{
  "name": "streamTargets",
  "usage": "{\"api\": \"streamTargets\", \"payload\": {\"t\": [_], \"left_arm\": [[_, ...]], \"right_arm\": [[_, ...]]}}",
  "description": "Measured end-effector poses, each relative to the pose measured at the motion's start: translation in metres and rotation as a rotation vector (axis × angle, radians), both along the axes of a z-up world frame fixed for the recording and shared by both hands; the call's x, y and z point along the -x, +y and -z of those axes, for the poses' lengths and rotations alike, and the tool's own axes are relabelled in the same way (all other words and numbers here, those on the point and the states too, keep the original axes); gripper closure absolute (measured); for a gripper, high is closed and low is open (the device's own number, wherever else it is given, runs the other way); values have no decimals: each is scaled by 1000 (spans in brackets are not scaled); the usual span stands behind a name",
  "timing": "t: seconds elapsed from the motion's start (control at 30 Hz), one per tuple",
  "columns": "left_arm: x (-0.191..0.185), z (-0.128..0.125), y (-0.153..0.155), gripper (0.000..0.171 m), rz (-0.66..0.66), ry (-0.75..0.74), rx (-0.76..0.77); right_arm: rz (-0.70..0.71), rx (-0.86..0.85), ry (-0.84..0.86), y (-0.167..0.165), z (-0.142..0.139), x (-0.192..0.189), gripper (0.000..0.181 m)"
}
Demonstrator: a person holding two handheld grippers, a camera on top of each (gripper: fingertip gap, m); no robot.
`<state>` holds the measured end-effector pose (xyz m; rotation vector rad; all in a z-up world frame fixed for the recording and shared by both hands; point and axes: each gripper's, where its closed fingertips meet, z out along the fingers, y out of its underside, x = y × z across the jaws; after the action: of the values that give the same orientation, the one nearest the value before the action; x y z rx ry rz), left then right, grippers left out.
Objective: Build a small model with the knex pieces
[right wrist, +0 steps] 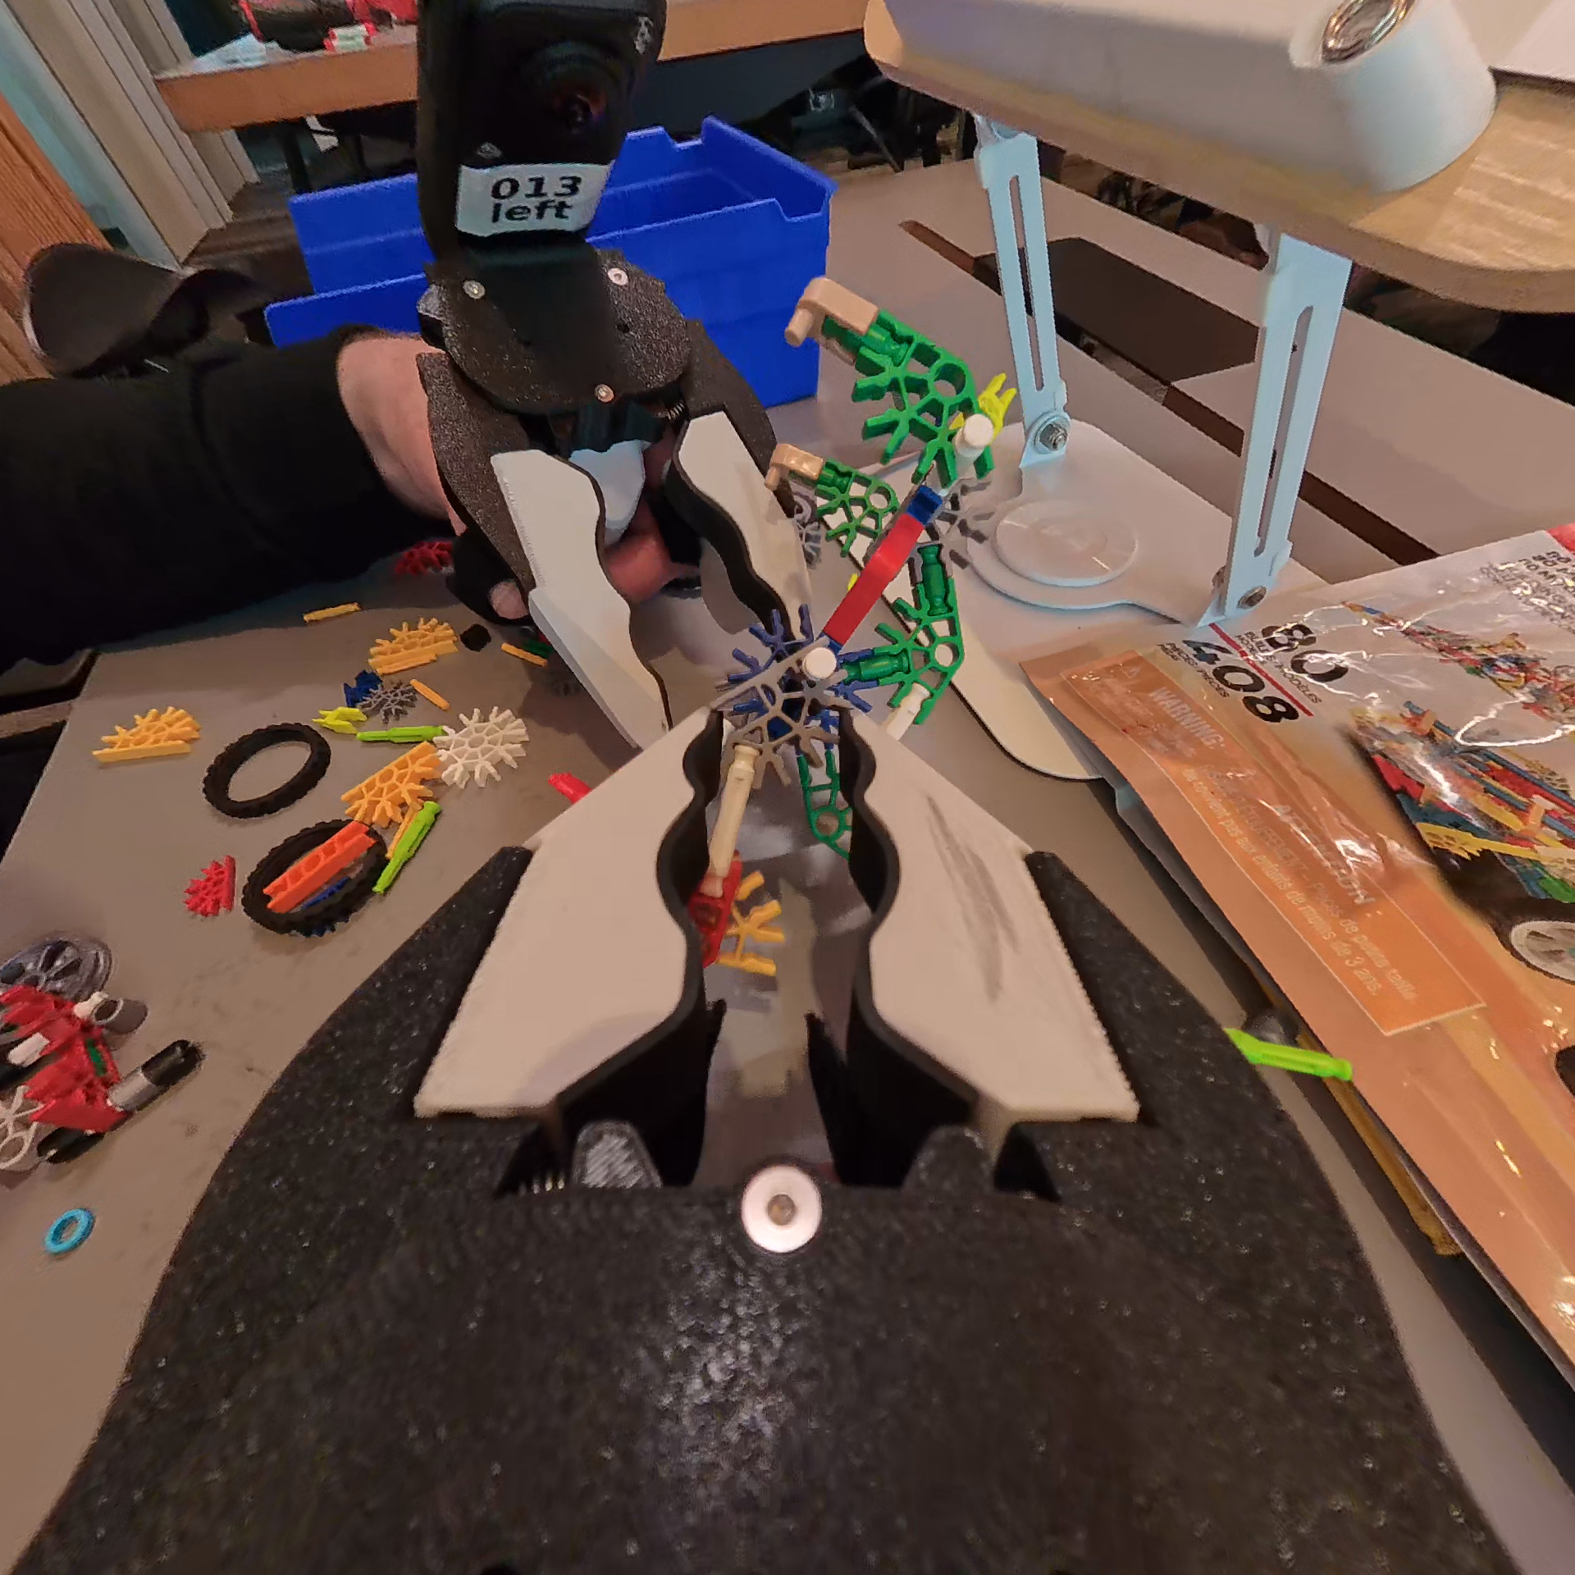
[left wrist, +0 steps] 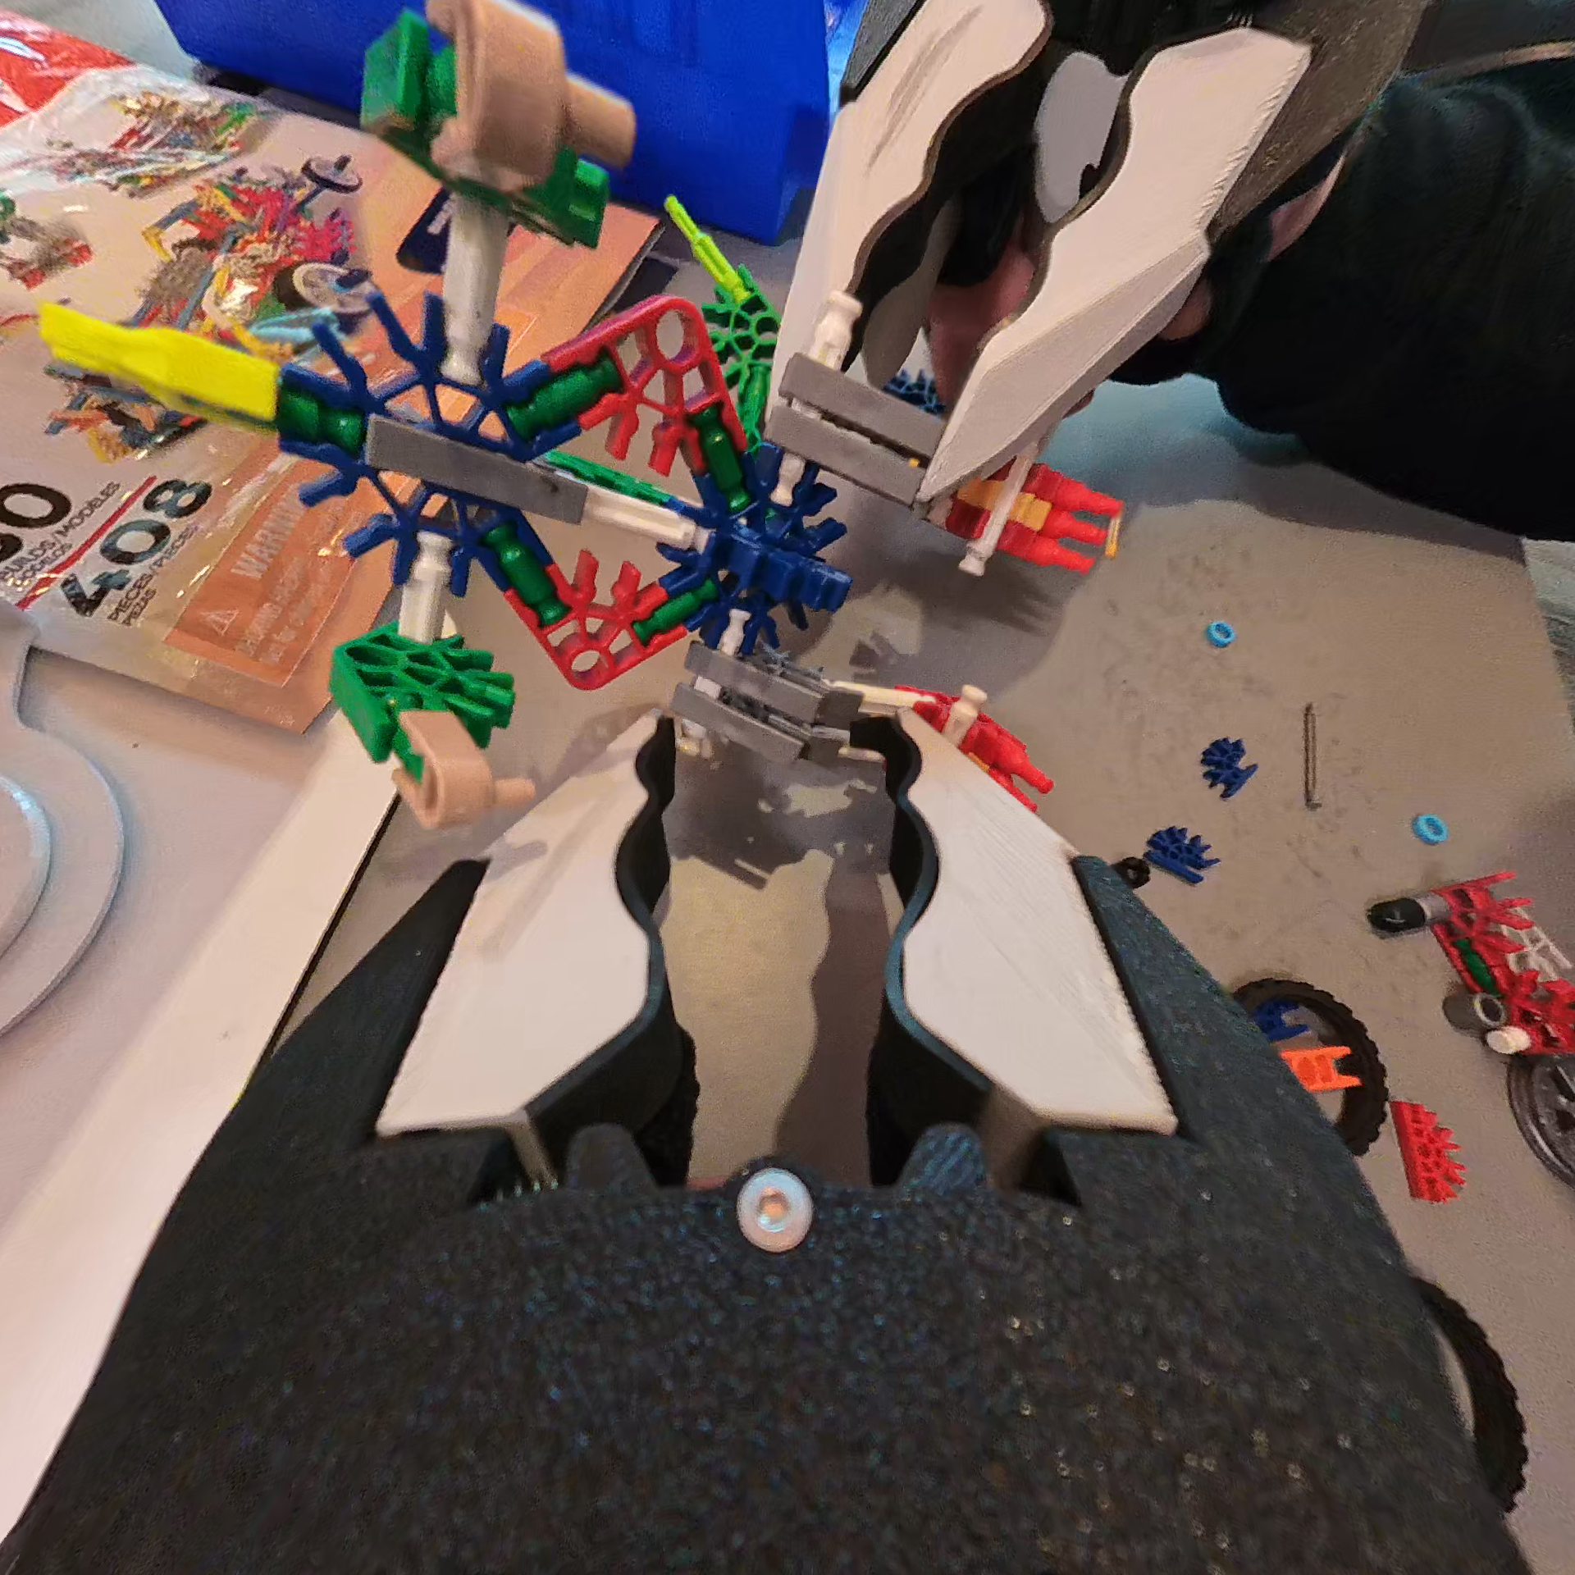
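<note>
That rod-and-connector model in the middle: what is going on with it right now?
A person holds two tongs, both shut on one colourful construction-toy model raised above the grey table. The left tongs pinch a grey connector at its lower end; the right tongs grip another grey connector. Loose pieces and the kit's bag lie around.

The construction-toy model (left wrist: 597, 477) hangs above the desk (left wrist: 1278, 648), between the left hand-held gripper (left wrist: 758, 707) before it and the right hand-held gripper (left wrist: 861, 435) behind. A printed parts bag (left wrist: 213, 477) lies on the desk to the model's left, a storage bin (left wrist: 724, 111) behind it. Loose connectors (left wrist: 1180, 852), rings (left wrist: 1430, 828) and a wheeled model (left wrist: 1500, 963) lie to the right
</note>
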<state>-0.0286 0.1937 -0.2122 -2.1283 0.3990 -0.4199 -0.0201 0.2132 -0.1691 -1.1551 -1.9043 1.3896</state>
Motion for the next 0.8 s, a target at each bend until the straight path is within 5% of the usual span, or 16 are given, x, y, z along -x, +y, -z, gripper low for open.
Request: {"api": "streamTargets", "payload": {"t": [0.37,0.8], "left_arm": [[-5,-20,4,120,14,-73,-103],[-10,-28,5,129,49,136,-217]], "right_arm": [[-26,88,71,-2,-21,-4,155],[-63,119,53,-2,-20,-9,155]]}}
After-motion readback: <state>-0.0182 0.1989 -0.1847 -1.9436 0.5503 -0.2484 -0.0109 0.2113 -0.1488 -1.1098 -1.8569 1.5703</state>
